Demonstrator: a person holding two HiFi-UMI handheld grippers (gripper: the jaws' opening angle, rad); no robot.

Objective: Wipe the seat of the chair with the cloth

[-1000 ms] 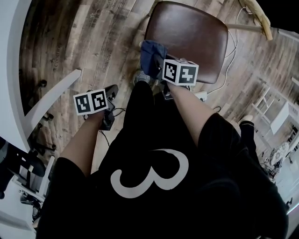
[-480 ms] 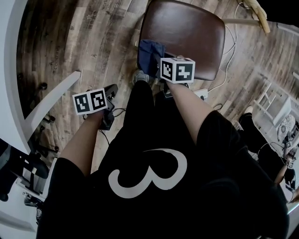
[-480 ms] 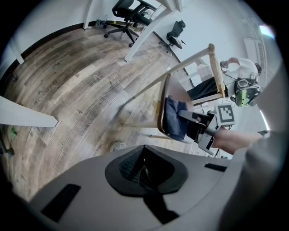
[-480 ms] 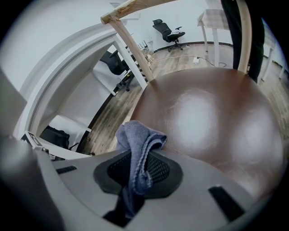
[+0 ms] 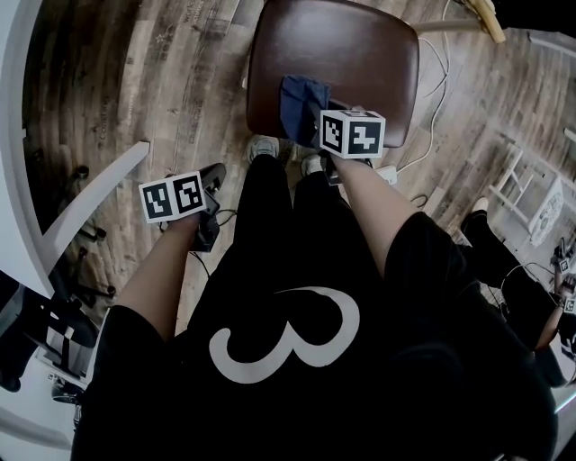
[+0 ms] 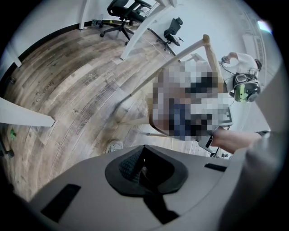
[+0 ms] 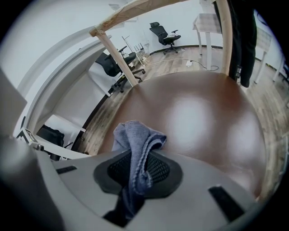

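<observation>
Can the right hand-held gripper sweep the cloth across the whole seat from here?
Probably yes. The right hand-held gripper is shut on the cloth over the near edge of the seat, and the seat ahead is bare up to the backrest posts. Nothing lies in the way.

You stand on a floor [image 5: 171, 63] of weathered wood planks in mixed brown and grey, with white cables [image 5: 439, 72] trailing across it at your upper right. A white desk [image 5: 18, 135] curves along your left, and its slanted white leg [image 5: 97, 194] reaches down to the boards. The walls [image 7: 67, 31] around you are plain white and evenly lit, black office chairs [image 6: 126, 8] on castors stand at the far side of the room, and a white shelf unit [image 5: 517, 180] sits off to your right.
</observation>
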